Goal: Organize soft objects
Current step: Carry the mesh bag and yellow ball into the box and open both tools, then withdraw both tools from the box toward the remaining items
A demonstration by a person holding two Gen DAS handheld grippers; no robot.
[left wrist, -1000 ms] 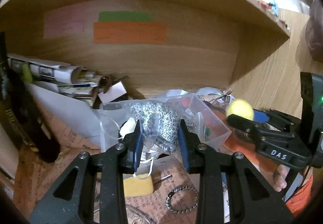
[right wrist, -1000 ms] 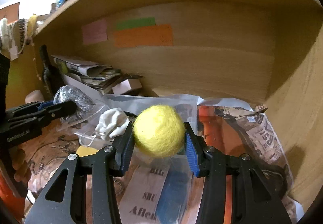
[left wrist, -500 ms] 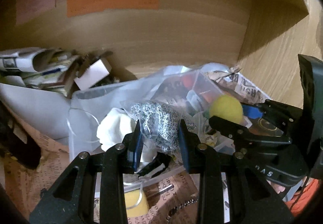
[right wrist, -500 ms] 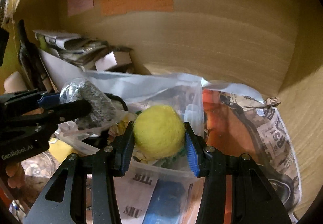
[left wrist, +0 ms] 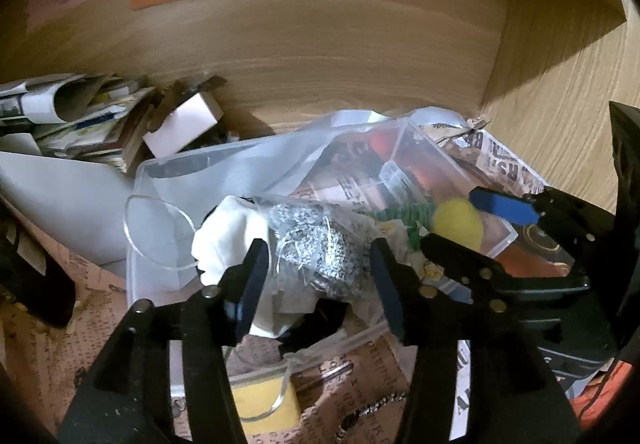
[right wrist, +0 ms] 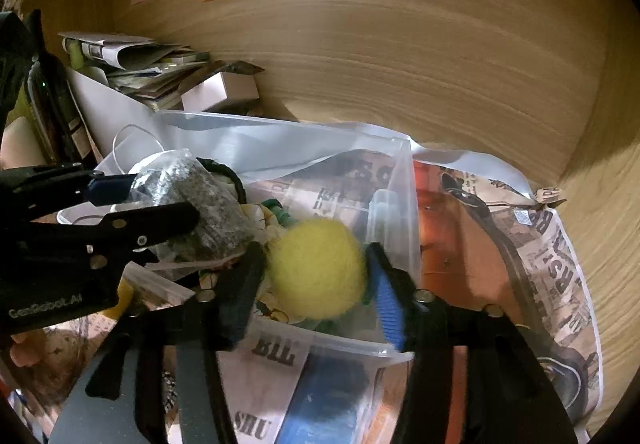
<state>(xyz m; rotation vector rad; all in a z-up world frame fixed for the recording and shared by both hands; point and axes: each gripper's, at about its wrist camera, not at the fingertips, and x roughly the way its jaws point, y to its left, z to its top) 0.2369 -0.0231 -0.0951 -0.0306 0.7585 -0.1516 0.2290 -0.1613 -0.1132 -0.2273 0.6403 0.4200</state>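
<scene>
A clear plastic bin (left wrist: 432,159) sits on newspaper inside a wooden cubby. My left gripper (left wrist: 320,284) is over the bin's left part with its jaws spread; a bagged silver scouring pad (left wrist: 320,248) lies between them on a white cloth (left wrist: 228,228), loose from the pads. My right gripper (right wrist: 316,284) is over the bin's near edge (right wrist: 340,340), jaws spread wider than the yellow felt ball (right wrist: 318,268), which sits blurred between them. The ball (left wrist: 458,222) and pad (right wrist: 192,203) show in both views.
A paper stack (left wrist: 72,115) and a small white box (left wrist: 184,123) lie at the back left. Newspaper (right wrist: 552,256) covers the floor right of the bin. A yellow sponge (left wrist: 264,400) and a bead bracelet (left wrist: 380,404) lie before the bin. Cubby walls close the back and right.
Both grippers moved forward and down over the bin. Both sets of jaws opened, letting go of the bagged scouring pad and the yellow ball.
</scene>
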